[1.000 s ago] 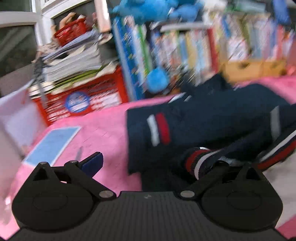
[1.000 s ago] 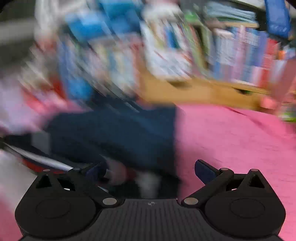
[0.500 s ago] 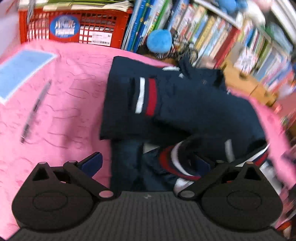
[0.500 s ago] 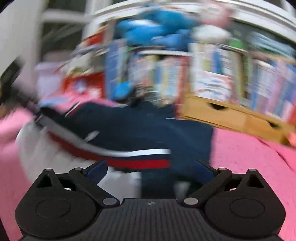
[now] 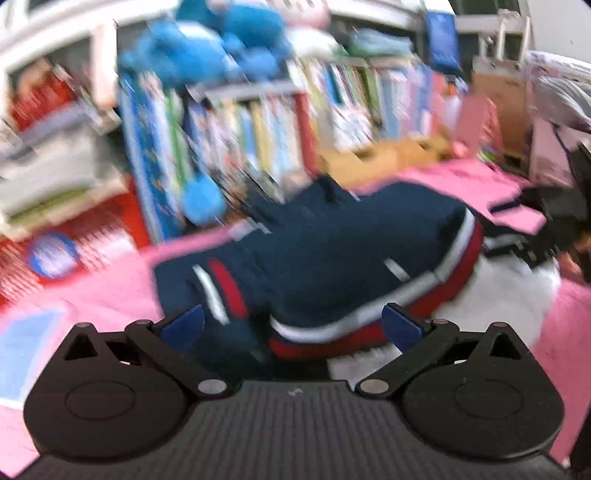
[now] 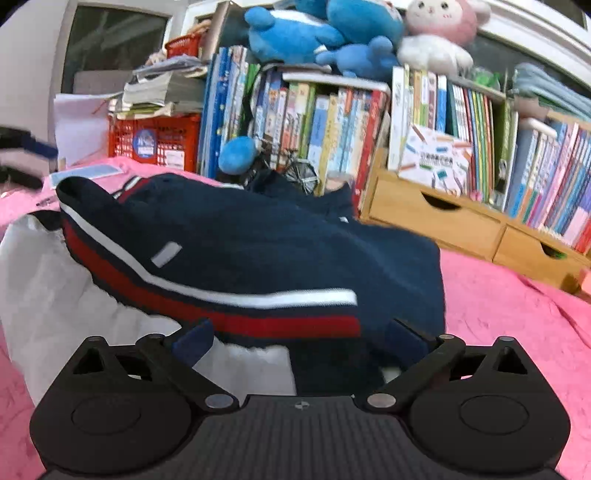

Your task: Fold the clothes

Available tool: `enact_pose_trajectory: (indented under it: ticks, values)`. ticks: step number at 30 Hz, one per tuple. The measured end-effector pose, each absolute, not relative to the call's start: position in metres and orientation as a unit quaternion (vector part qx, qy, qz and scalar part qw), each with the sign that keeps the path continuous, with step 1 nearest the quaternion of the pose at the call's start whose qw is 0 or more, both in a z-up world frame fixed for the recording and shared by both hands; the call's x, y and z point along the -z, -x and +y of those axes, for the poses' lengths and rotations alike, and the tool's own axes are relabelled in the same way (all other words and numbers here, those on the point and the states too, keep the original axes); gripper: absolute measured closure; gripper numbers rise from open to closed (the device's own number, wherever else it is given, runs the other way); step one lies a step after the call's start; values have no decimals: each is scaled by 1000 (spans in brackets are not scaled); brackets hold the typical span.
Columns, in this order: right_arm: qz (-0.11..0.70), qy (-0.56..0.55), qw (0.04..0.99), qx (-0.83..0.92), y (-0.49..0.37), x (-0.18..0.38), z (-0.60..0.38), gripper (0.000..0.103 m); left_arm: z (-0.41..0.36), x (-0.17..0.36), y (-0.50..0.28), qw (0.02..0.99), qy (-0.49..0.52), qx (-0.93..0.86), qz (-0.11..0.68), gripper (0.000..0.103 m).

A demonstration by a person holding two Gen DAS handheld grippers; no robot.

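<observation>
A navy garment (image 5: 325,251) with red and white stripes lies bunched on the pink cover (image 5: 110,291), its white inner lining (image 5: 509,288) showing at the right. My left gripper (image 5: 291,325) is open, its blue pads just in front of the garment's striped hem; the view is blurred. In the right wrist view the same garment (image 6: 258,247) lies folded over, striped hem toward me, white lining (image 6: 55,295) spread at the left. My right gripper (image 6: 299,343) is open at the hem's near edge, holding nothing.
A bookshelf with books (image 6: 332,122) and wooden drawers (image 6: 443,218) stands behind the garment. A red crate (image 6: 155,140) with stacked papers sits at the back left. Blue plush toys (image 6: 314,33) lie on top. A blue sheet (image 5: 22,350) lies on the cover at left.
Both grippers have swung around over the garment, with heavy blur. The garment's striped hem now lies folded over, with white lining exposed. Both grippers stayed open.
</observation>
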State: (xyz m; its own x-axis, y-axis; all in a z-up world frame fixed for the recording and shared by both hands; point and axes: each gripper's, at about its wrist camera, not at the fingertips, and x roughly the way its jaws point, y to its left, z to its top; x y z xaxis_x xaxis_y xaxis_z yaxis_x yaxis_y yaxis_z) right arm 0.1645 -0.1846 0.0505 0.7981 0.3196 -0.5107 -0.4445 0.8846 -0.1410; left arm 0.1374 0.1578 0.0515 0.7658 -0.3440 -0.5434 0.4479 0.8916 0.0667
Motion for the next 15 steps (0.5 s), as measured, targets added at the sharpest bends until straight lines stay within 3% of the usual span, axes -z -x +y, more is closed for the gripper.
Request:
enact_pose_trajectory:
  ticks: [3,8,10,12,13,15]
  values:
    - [253,125,936,-209,-168,-50,-189,2,153,-35,-154,926,-75,221,298,0]
    - [260,121,930,-230,-178,-49,-185,4,143,-20,-164,929,-52,245,271,1]
    - [267,120,926,-237,-185,-47,-181,5,140,-14,-169,922,-44,261,282,6]
    - [283,106,922,-240,-192,-44,-183,8,142,-13,-162,920,-43,271,279,19]
    - [290,89,921,-245,-194,-43,-186,17,142,-13,-158,919,-43,276,278,23]
    - [287,68,924,-245,-189,-46,-193,41,144,-13,-151,917,-43,287,275,45]
